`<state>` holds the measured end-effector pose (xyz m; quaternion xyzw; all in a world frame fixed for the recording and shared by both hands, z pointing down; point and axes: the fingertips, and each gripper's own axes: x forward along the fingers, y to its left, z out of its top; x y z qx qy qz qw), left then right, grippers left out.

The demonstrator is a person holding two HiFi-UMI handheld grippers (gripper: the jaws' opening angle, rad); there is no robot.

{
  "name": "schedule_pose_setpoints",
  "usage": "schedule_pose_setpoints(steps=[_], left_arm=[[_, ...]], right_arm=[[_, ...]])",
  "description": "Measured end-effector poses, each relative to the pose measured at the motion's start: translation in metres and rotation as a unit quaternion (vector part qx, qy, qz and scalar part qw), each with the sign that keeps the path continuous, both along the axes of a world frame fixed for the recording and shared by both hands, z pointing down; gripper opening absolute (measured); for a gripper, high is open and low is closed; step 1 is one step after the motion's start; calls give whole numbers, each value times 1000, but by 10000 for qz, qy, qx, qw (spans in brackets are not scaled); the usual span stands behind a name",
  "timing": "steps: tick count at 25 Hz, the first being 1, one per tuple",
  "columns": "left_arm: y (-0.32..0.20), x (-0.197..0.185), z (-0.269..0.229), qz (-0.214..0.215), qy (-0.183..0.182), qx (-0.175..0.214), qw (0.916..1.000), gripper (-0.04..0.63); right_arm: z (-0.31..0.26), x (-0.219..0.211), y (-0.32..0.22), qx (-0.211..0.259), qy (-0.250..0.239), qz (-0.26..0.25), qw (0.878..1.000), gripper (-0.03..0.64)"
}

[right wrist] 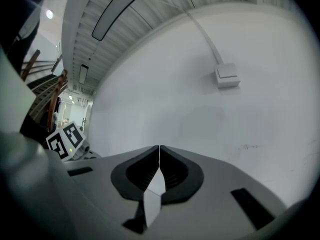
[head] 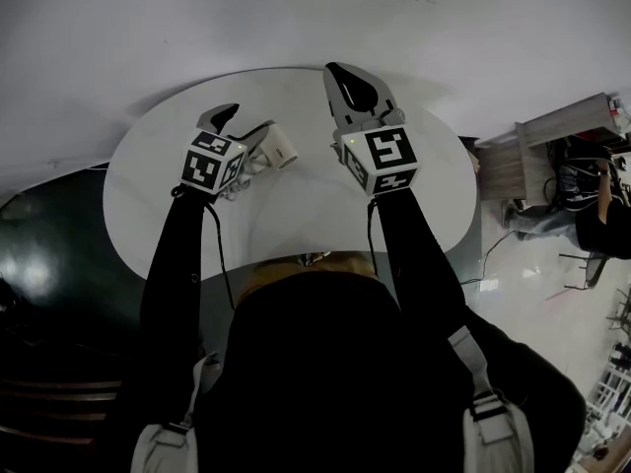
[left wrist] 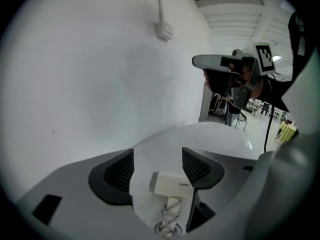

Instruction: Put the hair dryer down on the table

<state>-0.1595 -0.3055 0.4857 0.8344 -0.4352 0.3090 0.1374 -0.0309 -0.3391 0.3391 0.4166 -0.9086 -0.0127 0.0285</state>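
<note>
The round table [head: 434,195] lies under both grippers. The right gripper [right wrist: 159,160] is pressed closed on nothing. The left gripper's [left wrist: 157,165] jaws stand wide apart around the dryer [left wrist: 172,185], which lies on the table near one jaw (contact unclear). It looks light, hard and smooth, so it is best gripped across the barrel, not by its coiled cord [left wrist: 169,215].

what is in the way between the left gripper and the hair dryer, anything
Nothing visible. The hair dryer lies between the open fingers of the left gripper, seemingly already on the white table, with only its own coiled cord beside it. The right gripper is shut, off to the side.
</note>
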Motion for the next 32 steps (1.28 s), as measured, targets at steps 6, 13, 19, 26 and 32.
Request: schedule_pose_setpoints(steps=[6, 13, 19, 26, 32], left_arm=[[2, 12, -57, 362, 160, 743, 9965, 319], [9, 7, -117, 69, 470, 1825, 9821, 319], [25, -2, -152, 116, 646, 2369, 9693, 319], [33, -7, -171, 57, 722, 2739, 9590, 308], [37, -14, -177, -322, 916, 2887, 9525, 124]], right_arm=[[-10, -12, 10, 39, 79, 156, 9998, 28], [-22, -8, 16, 155, 157, 384, 9990, 26], [-33, -16, 30, 266, 213, 514, 9981, 28], [-33, -24, 40, 347, 184, 619, 9973, 28], [-31, -35, 47, 351, 243, 541, 9976, 26]])
